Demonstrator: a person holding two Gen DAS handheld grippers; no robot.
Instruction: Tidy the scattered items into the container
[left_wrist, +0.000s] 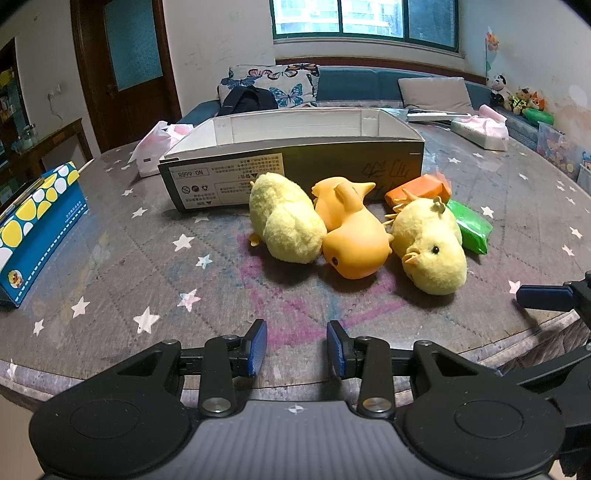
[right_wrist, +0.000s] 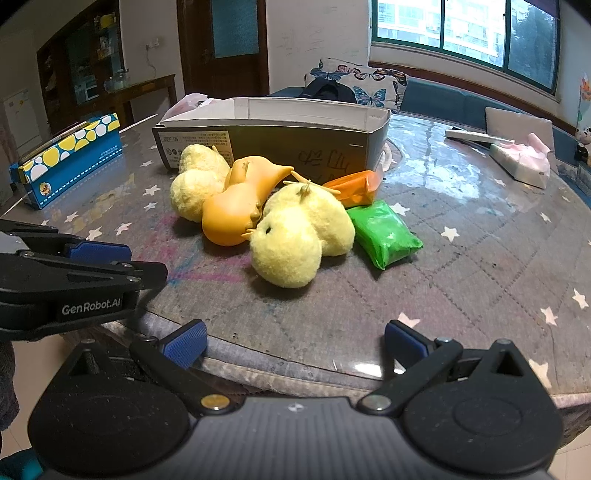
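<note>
We held both claws empty at the near bench (left_wrist: 110, 258) edge: left claw (left_wrist: 296, 347) partly spread, right claw (right_wrist: 295, 345) spread wide. The toys lay touching ahead, before the empty box (left_wrist: 295, 162). The nearest chick (right_wrist: 295, 236) lay dead ahead of the right claw, long axis running near-to-far.

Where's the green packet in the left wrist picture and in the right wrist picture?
Left wrist view: the green packet lies right of centre, partly behind the right-hand plush chick.
Right wrist view: the green packet lies just right of centre, in full view beside that chick.
Shared landmark: the open cardboard box behind the toys.
</note>
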